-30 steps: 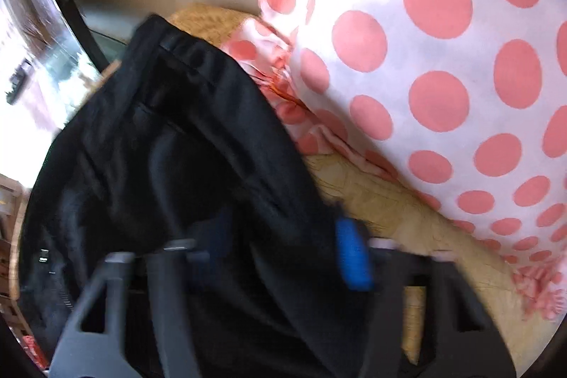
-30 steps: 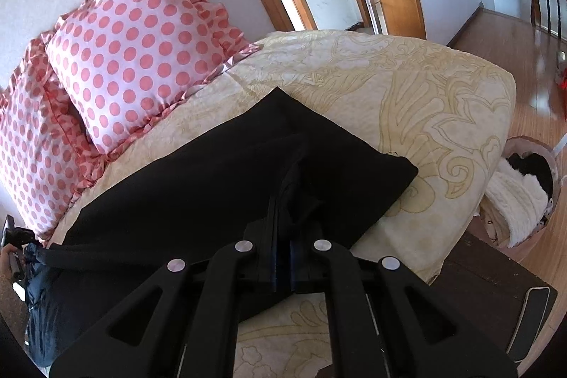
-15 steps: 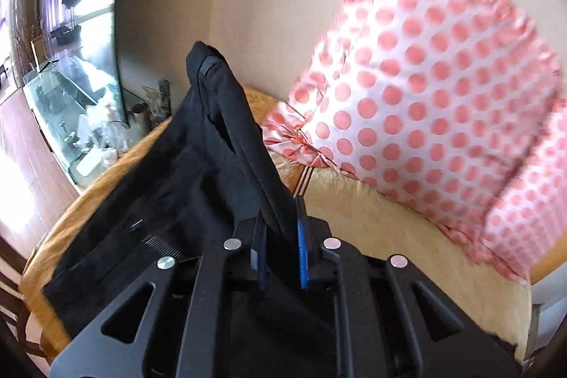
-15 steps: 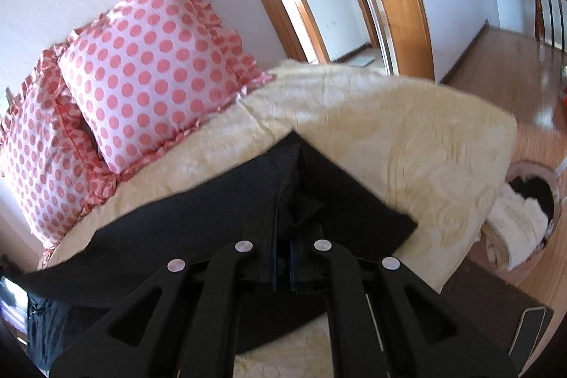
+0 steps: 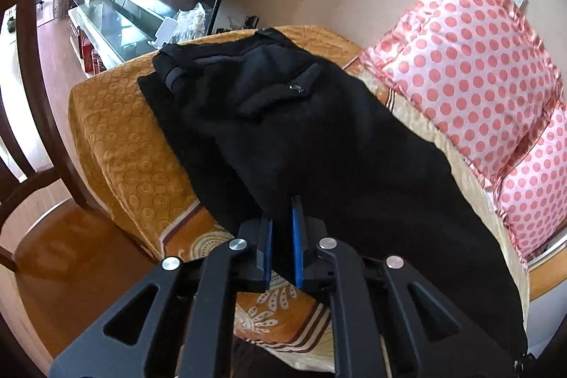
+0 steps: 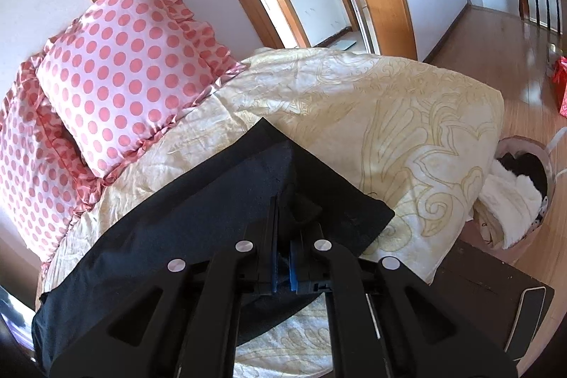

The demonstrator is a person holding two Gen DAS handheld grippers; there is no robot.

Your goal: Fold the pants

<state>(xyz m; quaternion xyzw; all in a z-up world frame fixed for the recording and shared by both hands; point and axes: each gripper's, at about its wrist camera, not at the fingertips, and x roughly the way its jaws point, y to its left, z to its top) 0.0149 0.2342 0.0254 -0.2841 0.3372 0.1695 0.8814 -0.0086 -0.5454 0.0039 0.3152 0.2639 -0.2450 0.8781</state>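
Black pants (image 5: 319, 137) lie stretched along the bed, waistband and zipped pocket at the far end in the left wrist view. My left gripper (image 5: 281, 229) is shut on the near edge of the pants, a fold of black cloth pinched between its blue pads. In the right wrist view the leg end of the pants (image 6: 219, 201) lies on the cream bedspread (image 6: 389, 116). My right gripper (image 6: 283, 222) is shut on a bunched fold of that cloth near the hem.
Two pink polka-dot pillows (image 5: 471, 66) (image 6: 127, 73) lean at the wall. An orange patterned cover (image 5: 120, 137) drapes the bed's end, with a dark wooden chair (image 5: 42, 165) and a glass cabinet (image 5: 117, 16) beyond. A basket of laundry (image 6: 514, 186) sits on the wood floor by a dark bench (image 6: 496, 300).
My left gripper closed on the pants and drew back a long way along the bed, so the waistband now lies far off and flatter. The right gripper kept its hold and barely moved.
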